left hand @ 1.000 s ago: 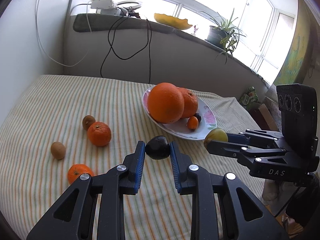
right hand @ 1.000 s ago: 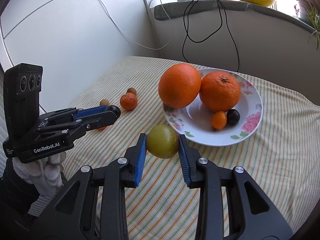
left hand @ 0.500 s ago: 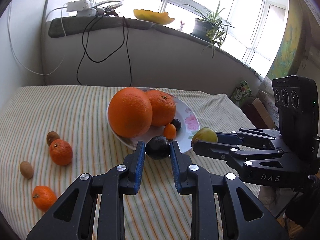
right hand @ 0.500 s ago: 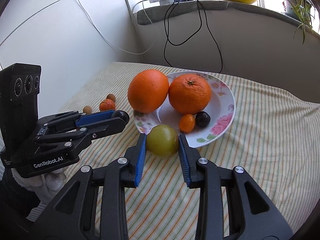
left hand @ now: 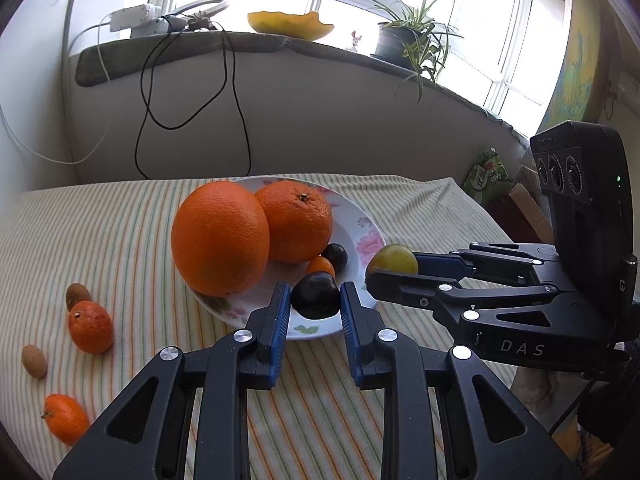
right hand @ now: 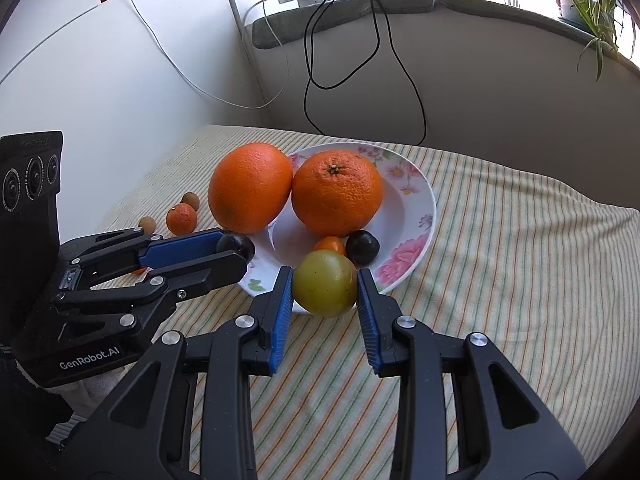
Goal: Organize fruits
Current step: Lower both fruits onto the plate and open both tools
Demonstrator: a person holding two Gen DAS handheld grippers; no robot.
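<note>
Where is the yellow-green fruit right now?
The yellow-green fruit is pinched in the right gripper, at the near rim of the flowered plate, just in front of the small dark plum.

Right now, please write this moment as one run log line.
left gripper: shut on dark plum | right gripper: shut on yellow-green plum | both at near rim of floral plate | not released
</note>
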